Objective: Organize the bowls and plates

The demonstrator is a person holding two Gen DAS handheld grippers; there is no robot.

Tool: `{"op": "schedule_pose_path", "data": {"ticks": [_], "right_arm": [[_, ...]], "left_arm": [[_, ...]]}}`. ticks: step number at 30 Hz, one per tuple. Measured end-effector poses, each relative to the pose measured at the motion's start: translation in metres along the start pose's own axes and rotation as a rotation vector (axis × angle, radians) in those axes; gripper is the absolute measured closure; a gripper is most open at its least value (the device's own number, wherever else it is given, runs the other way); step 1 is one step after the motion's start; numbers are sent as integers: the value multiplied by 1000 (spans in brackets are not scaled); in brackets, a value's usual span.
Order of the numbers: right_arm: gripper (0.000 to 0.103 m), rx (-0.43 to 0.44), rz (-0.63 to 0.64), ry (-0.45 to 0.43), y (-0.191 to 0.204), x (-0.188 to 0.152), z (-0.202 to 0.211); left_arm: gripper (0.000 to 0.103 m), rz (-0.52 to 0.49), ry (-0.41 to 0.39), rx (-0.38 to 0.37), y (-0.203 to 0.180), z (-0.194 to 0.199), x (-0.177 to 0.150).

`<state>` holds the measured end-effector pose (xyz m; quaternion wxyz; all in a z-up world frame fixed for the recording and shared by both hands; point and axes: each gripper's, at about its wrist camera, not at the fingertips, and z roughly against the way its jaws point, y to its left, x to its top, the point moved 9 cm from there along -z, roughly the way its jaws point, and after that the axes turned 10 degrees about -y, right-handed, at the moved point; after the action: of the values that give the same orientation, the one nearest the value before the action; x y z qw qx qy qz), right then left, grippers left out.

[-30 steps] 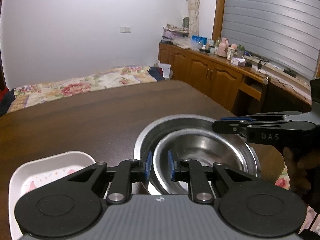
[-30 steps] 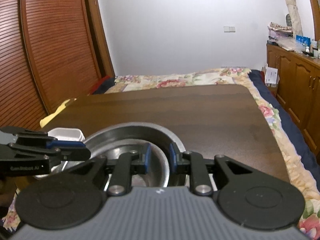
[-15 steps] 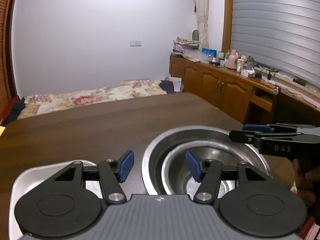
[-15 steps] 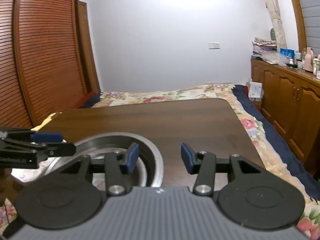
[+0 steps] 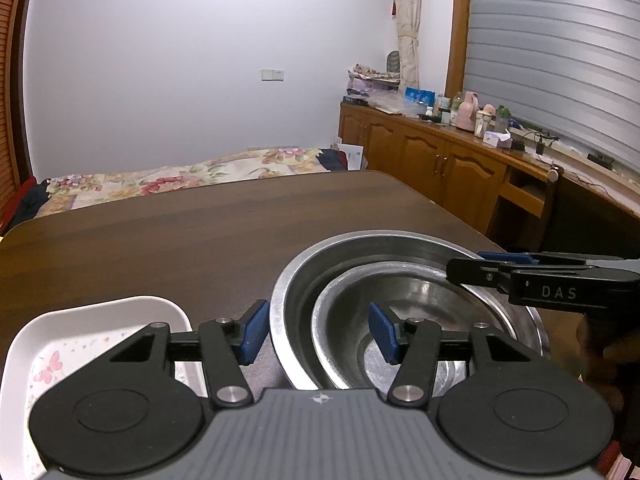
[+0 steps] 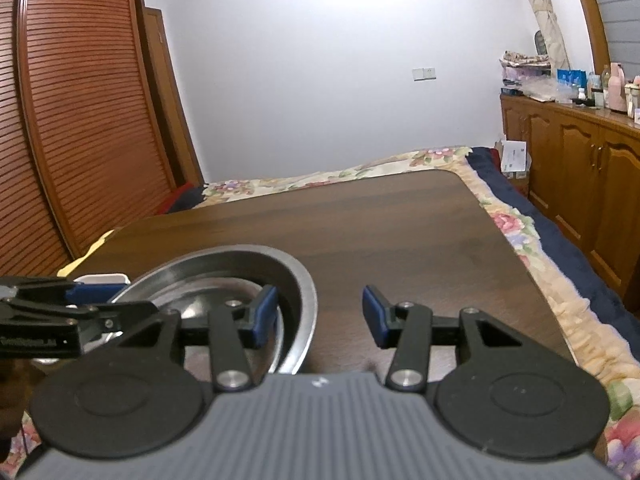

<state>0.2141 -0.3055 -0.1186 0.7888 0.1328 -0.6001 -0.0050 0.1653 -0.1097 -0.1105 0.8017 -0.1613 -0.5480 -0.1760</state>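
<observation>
A smaller steel bowl (image 5: 404, 316) sits nested inside a larger steel bowl (image 5: 360, 248) on the dark wooden table (image 5: 200, 232). My left gripper (image 5: 316, 332) is open, its jaws astride the near left rims of both bowls, holding nothing. A white square plate (image 5: 100, 320) with a butterfly print lies to the left. My right gripper (image 6: 320, 316) is open and empty, with the large bowl's right rim (image 6: 304, 288) between its jaws. It also shows in the left wrist view (image 5: 480, 268), over the bowls' right side.
A bed with a floral cover (image 5: 180, 176) lies beyond the table's far edge. Wooden cabinets (image 5: 440, 168) with bottles on top run along the right. A slatted wardrobe (image 6: 80, 120) stands at the left. The table's right edge (image 6: 520, 260) is close to the bowls.
Both grippers were shut on the bowls' rims a second ago and have opened. Both have pulled back slightly, and the bowls rest nested on the table.
</observation>
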Motion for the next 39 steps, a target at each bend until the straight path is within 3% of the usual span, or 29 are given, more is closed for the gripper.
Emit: {"op": "schedule_pose_path", "data": {"ticks": [11,27,29,31,33,39], "right_arm": [[54,34,-14,55,11,-15,2],[54,21,-8,61,15,-22,12],[56,20,-2,56,16,-22,13],[69,34,-3,41,17,-20,14],[73,23,8,34,17,-18,15],[75,8,20,19,22,-12,15]], "left_arm": [[56,-5,9,1,-2,1,-2],[67,-9,55,-16,-6,10,-19],[70,-5,56,-15,-5,10,-20],[72,8,57,-22,-4,9,-18],[73,9,60,-20,-3,10,-18],[74,27,44,-17,4,16,-12]]}}
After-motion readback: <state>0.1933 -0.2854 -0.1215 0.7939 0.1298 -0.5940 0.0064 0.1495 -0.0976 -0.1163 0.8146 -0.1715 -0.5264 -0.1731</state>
